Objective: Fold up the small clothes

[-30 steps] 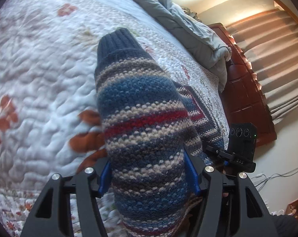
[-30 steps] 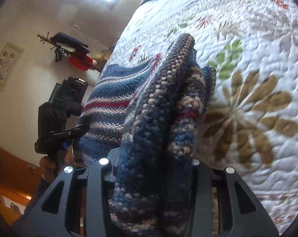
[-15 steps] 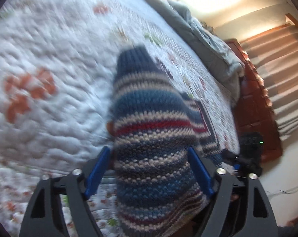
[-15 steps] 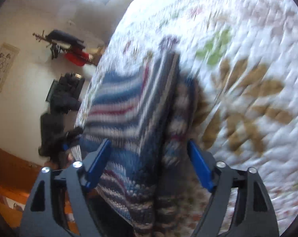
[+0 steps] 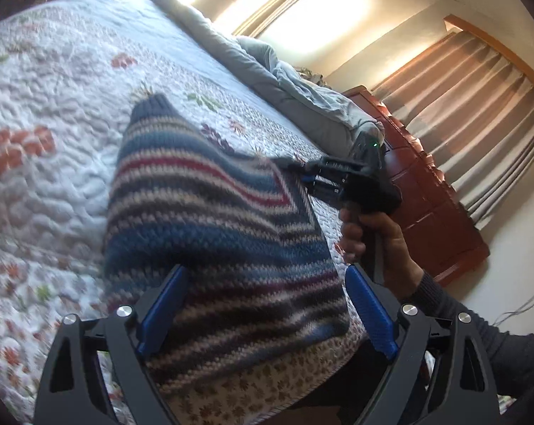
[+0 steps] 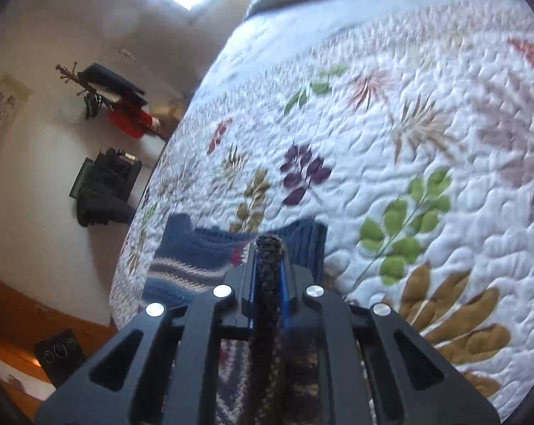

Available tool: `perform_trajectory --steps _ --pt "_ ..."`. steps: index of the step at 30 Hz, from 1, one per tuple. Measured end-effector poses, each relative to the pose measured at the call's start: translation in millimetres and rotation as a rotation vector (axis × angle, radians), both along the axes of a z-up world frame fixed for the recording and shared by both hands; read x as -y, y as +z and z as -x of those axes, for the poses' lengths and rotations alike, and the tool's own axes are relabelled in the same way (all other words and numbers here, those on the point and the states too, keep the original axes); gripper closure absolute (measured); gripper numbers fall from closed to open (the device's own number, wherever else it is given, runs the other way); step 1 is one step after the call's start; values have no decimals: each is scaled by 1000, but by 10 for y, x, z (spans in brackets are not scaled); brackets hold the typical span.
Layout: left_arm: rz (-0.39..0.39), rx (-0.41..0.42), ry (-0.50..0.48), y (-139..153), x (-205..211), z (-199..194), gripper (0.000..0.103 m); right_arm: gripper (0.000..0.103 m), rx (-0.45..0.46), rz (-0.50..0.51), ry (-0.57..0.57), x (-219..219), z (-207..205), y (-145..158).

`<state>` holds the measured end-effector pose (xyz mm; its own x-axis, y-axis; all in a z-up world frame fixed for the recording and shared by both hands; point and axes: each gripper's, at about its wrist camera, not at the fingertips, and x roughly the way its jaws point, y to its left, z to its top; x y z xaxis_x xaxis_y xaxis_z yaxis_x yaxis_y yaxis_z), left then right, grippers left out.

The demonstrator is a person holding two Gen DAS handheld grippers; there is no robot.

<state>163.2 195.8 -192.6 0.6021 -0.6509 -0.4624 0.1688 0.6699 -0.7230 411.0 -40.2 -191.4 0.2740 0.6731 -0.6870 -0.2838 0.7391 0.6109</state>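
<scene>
While the right gripper (image 6: 268, 276) pinches one knit edge, the striped sweater (image 5: 213, 219) lies part-folded on the bed.

Nearest me, the left gripper (image 5: 265, 304) stands released, its blue pads (image 5: 162, 304) spread either side of the sweater's lower body without pressing it, jaws opening. Across from it, the right gripper is clenched on a thick fold of the knit, a hand (image 5: 380, 237) gripping its handle. With only that one corner held, a pull could drag the bulky layers askew and undo the fold. The sweater is chunky wool, banded navy, blue, cream and red, its dark cuff (image 5: 153, 106) pointing up the floral quilt (image 5: 54, 81). Beyond lie a grey duvet (image 5: 295, 85) and curtains (image 5: 479, 106).
</scene>
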Motion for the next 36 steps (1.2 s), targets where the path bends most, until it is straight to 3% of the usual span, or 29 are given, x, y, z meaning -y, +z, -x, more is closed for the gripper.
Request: perform_trajectory --steps 3,5,7,10,13,17,19,20,25,29,30,31,34,36 --pt "25 -26 -13 -105 -1 66 13 94 -82 83 -32 45 -33 -345" --pt "33 -34 -13 -148 -7 66 13 90 -65 106 -27 41 38 -391" --pt "34 -41 -12 -147 -8 71 13 80 -35 98 -40 94 132 -250" --pt "40 -47 -12 -166 -20 55 13 79 99 94 -26 199 521 221" --pt "54 -57 -6 -195 -37 30 12 79 135 96 82 110 993 430" --pt "47 -79 -1 -250 -34 4 12 84 58 197 122 58 1211 92" --pt "62 -95 -4 -274 -36 -3 12 89 72 246 90 132 1235 -3" --pt "63 -102 1 -273 -39 -4 12 80 74 242 65 195 1263 18" --pt "81 -130 19 -259 -58 10 9 81 138 169 138 222 1817 308" --pt "61 -138 26 -284 -32 8 9 85 88 254 126 217 1985 15" --pt "56 -144 28 -288 -21 2 9 84 67 264 107 256 1979 -55" --pt "49 -151 33 -280 -10 -3 9 73 40 256 94 298 1975 -89" --pt "14 -186 59 -194 44 36 7 70 19 203 60 422 2105 17" --pt "-77 -184 113 -27 115 174 4 51 29 180 36 503 2304 148"
